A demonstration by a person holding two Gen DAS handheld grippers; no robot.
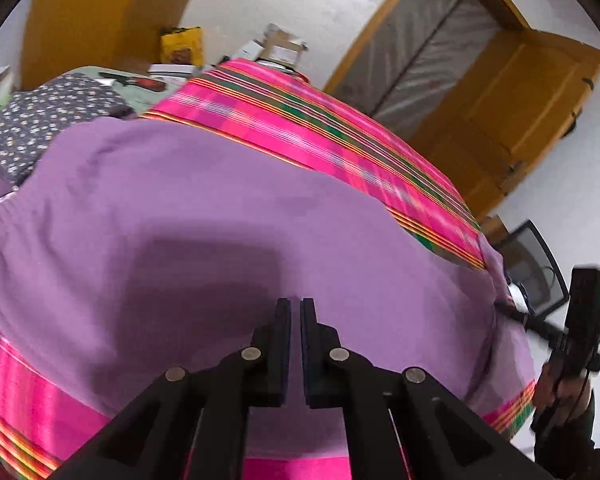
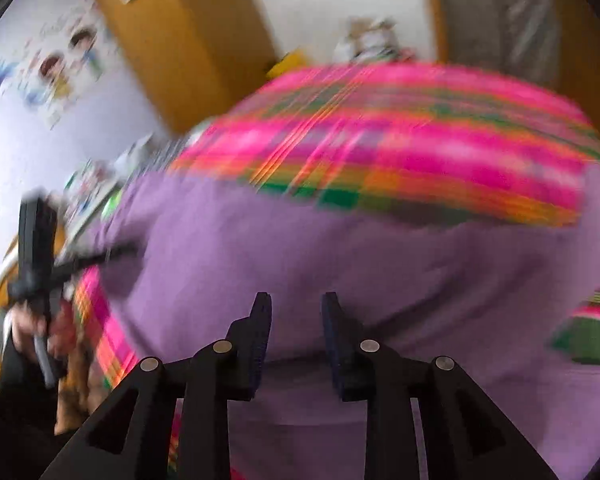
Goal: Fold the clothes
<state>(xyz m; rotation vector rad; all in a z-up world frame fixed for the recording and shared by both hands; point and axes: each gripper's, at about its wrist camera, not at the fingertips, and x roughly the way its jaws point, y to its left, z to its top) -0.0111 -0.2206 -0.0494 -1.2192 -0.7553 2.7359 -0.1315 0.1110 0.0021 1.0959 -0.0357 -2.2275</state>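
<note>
The wide purple cloth garment [image 1: 220,208] lies spread flat over the bright pink blanket with green and orange woven stripes [image 1: 340,128], and I take that garment as my landmark. My left gripper [image 1: 296,308] hangs just above its middle, fingers drawn almost together with only a thin slit between the pads and nothing caught in it, so it is clenched on empty air. Its dark shadow falls on the purple fabric just ahead of the fingertips.

My right gripper [image 2: 296,304] hovers over the near part of the same garment, its pads standing apart with only bare purple cloth showing through the gap; it is released and grasps nothing. This view is smeared with blur.

At the garment's right edge, in the left view, my other hand [image 1: 556,384] holds the black gripper handle. Beyond the garment's far left corner sits a grey fabric with small white flowers [image 1: 48,116]. Past the blanket's far edge stand cardboard boxes [image 1: 280,46] against a white wall.
</note>
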